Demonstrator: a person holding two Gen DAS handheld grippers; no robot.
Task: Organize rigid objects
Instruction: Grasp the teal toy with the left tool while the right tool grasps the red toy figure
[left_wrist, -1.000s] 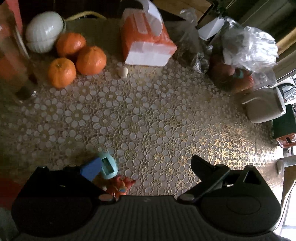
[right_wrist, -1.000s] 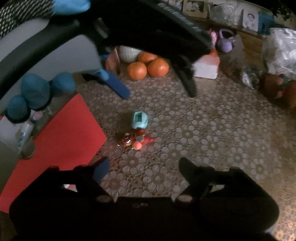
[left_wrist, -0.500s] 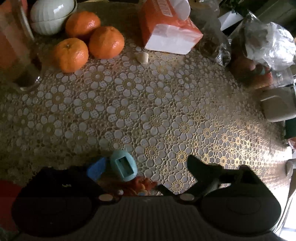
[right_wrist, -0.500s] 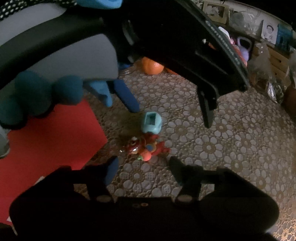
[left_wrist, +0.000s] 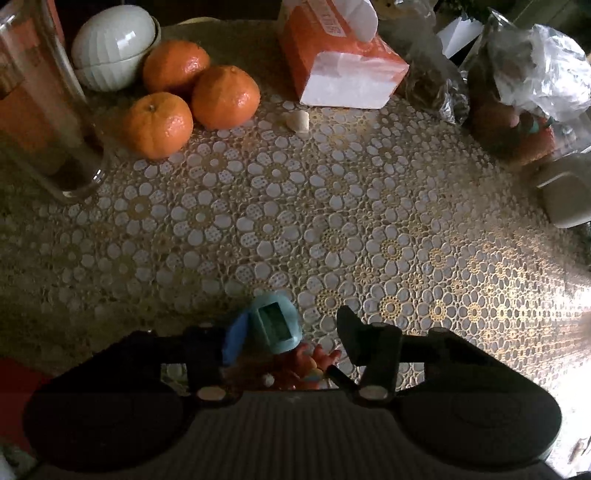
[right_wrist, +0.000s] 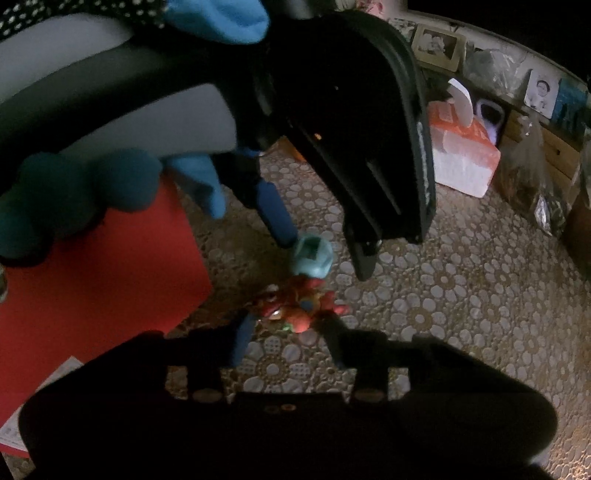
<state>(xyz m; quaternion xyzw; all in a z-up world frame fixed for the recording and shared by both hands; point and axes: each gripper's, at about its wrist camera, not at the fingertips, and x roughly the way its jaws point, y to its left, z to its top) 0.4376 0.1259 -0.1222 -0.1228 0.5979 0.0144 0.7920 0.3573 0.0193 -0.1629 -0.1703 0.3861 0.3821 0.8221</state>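
Note:
A small light-blue toy block (left_wrist: 275, 325) with a square recess lies on the lace tablecloth, and it also shows in the right wrist view (right_wrist: 311, 257). A red toy figure (right_wrist: 295, 306) lies just in front of it, partly hidden in the left wrist view (left_wrist: 306, 369). My left gripper (left_wrist: 291, 332) is open and straddles the blue block, its blue finger pad touching the block's left side. My right gripper (right_wrist: 291, 334) is open, its fingertips on either side of the red figure.
Three oranges (left_wrist: 192, 99), a white ribbed bowl (left_wrist: 110, 48), a glass jar (left_wrist: 40, 110) and an orange tissue pack (left_wrist: 340, 62) stand at the back. Plastic bags (left_wrist: 528, 74) crowd the right. A red board (right_wrist: 92, 280) lies at the left.
Both grippers have moved in closer. The left gripper now straddles the blue block; the right one has come up to the red figure with its jaws narrower.

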